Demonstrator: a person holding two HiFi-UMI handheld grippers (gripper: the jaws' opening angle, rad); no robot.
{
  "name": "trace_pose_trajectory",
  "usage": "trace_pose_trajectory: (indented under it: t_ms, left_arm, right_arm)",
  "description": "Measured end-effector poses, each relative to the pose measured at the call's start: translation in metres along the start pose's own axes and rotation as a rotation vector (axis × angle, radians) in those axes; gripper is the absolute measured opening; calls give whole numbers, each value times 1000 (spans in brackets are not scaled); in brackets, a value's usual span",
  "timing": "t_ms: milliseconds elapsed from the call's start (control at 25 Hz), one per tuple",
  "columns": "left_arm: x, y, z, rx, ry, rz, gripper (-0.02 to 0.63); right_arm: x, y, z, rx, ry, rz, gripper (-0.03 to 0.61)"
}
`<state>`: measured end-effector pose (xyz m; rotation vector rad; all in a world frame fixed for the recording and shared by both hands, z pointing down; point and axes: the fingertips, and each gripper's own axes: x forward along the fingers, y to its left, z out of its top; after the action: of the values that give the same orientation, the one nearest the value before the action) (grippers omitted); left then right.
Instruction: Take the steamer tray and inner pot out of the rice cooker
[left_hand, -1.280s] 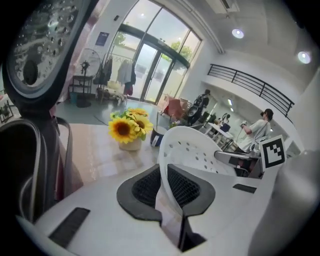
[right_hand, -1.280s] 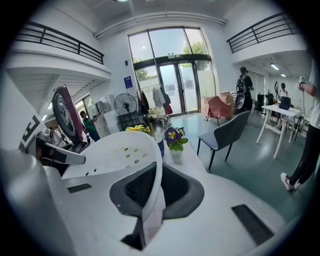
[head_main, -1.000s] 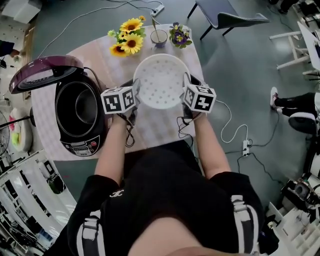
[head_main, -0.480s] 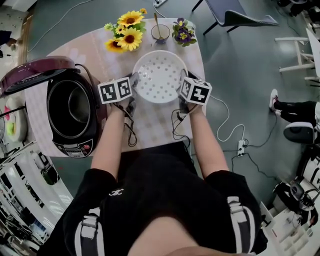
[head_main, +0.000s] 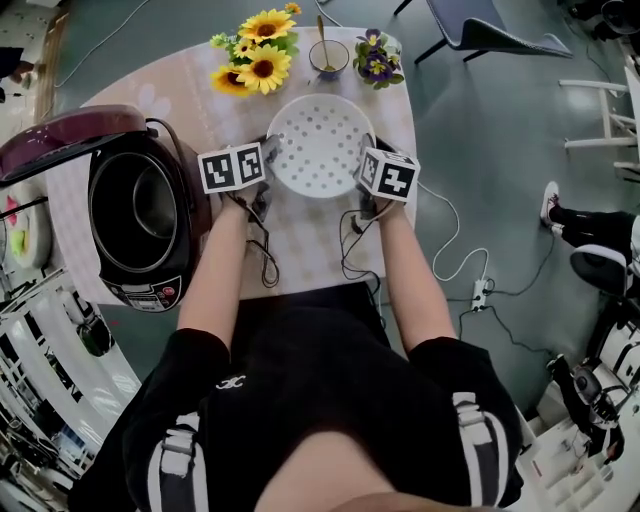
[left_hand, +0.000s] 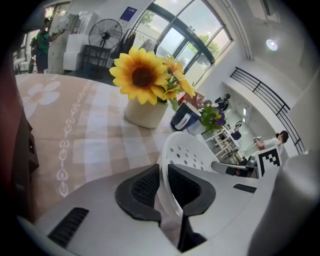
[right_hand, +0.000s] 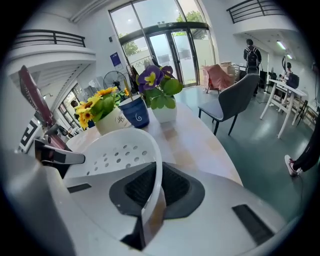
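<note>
A white perforated steamer tray (head_main: 320, 145) hangs low over the checked table (head_main: 300, 250), gripped at both sides. My left gripper (head_main: 266, 165) is shut on its left rim, which runs thin between the black pads (left_hand: 142, 186) in the left gripper view. On the opposite rim (right_hand: 156, 165) my right gripper (head_main: 362, 167) is shut as well. The purple rice cooker (head_main: 140, 215) stands open at the table's left with its dark inner pot (head_main: 135, 208) inside. Whether the tray touches the table cannot be told.
A sunflower vase (head_main: 255, 65), a small blue cup (head_main: 328, 58) and a pot of purple flowers (head_main: 378, 60) stand at the table's far edge just beyond the tray. Cables (head_main: 460, 260) trail over the floor to the right. A grey chair (head_main: 490, 30) sits farther off.
Both grippers have come down with the tray between them, and it now sits lower, closer to the tabletop. The grips are unchanged.
</note>
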<state>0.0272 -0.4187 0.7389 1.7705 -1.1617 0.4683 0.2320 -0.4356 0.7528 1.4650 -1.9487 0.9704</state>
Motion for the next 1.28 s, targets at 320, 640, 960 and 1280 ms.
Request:
trace_pose_trajectory:
  t_ms: [320,640,960,1280]
  left_arm:
    - [-10,4,1,120,-27,78,59]
    - [-77,-38,51,398,-279,128,66]
    - [-196,-117,94,571,-633,94,64]
    - [-311,-155,101,654,-809,43,64]
  right_arm:
    - [-6,3,9,-3,-70,0,56]
    - [-71,30,66,-58,-323,-3,72]
    - [-193,99,137,-216,-700,31,72]
    - [-311,170,160,-319,-916,26,71]
